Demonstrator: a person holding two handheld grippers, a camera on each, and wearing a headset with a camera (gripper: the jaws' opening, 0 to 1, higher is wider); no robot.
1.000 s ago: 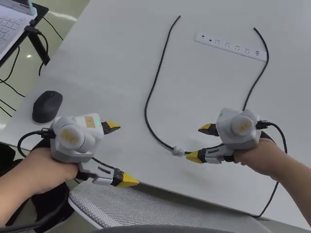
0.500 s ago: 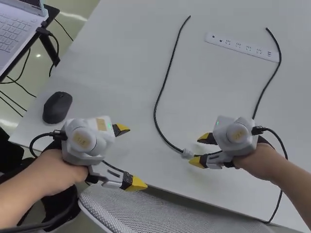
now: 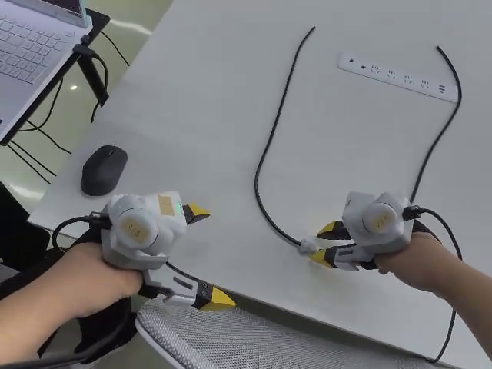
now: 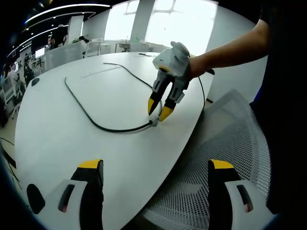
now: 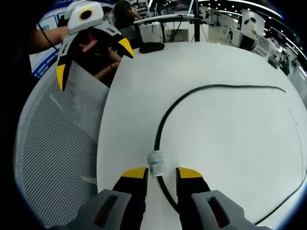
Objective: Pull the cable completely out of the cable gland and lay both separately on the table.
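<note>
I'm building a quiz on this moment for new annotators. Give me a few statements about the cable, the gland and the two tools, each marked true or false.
1. The cable gland sits on the black cable. True.
2. The left tool has its jaws shut. False: they stand wide open with nothing between them.
3. The right tool has its tips right at the cable gland. True.
4. The mouse lies right beside the power strip. False: they lie far apart, the mouse at the left and the power strip at the far right.
</note>
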